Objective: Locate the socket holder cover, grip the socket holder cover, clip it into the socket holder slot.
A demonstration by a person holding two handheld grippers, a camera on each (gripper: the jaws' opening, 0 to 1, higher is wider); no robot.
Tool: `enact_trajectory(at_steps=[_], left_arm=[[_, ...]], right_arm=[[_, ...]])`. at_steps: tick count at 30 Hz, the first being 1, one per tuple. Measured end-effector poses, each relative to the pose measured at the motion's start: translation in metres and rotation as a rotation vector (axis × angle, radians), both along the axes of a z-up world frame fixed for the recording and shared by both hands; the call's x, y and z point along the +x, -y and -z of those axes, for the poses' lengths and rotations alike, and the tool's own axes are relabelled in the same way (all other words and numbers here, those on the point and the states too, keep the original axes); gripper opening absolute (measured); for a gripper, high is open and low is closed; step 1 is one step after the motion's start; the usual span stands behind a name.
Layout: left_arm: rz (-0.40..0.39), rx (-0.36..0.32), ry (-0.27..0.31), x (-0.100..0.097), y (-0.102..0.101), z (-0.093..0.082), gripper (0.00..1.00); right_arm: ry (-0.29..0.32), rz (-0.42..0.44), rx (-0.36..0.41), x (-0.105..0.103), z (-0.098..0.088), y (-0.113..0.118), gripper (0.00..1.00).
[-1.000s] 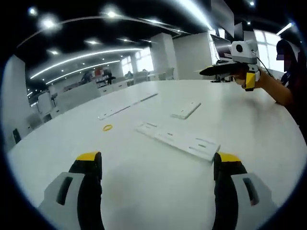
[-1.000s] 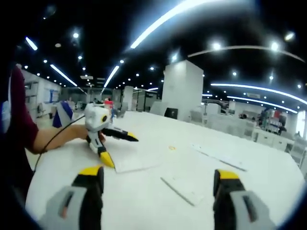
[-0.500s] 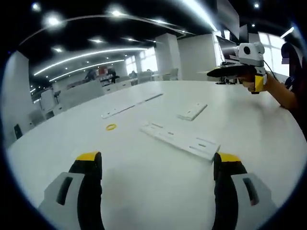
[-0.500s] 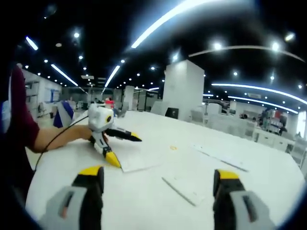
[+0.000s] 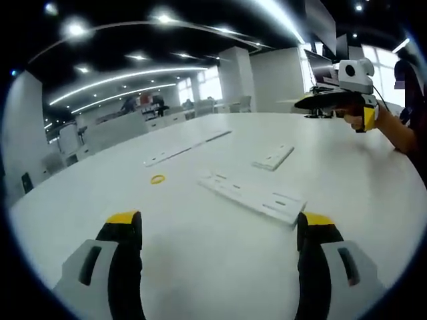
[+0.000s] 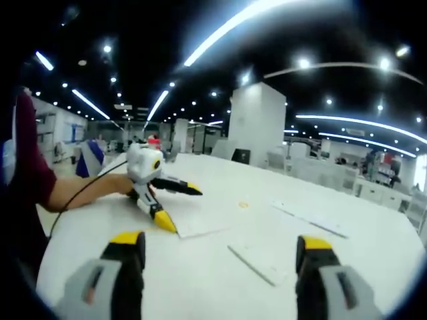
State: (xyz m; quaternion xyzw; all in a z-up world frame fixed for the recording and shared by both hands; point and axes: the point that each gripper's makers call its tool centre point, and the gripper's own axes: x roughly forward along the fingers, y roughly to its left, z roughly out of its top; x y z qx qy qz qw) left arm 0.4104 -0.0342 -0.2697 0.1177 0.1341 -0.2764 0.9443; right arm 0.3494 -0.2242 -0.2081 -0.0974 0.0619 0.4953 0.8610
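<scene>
Left gripper view: our left fingers point(image 5: 124, 230) spread wide, empty, aimed at the holder point(image 5: 252, 195) flat on the desk point(image 5: 200, 253); the cover point(image 5: 273, 157) lies beyond it. Right fingers point(image 6: 127, 248) gape too, hovering ready for the cover point(image 6: 257, 261)

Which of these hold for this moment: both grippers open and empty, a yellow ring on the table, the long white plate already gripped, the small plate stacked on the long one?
1. The left gripper is open and holds nothing. True.
2. A yellow ring lies on the white table. True.
3. The long white plate is gripped between fingers. False: it lies flat on the table, ungripped.
4. The small white plate sits on top of the long one. False: it lies apart, farther off.
5. The right gripper is open. True.
</scene>
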Motion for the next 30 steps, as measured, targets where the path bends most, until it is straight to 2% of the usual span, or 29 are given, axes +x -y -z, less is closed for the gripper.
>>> enact_trajectory(at_steps=[30], left_arm=[[-0.068,-0.001,0.007,0.0067,-0.0089,-0.0015,0.90]], right_arm=[[-0.001,-0.003,-0.011,-0.0023,0.0021,-0.0015,0.93]])
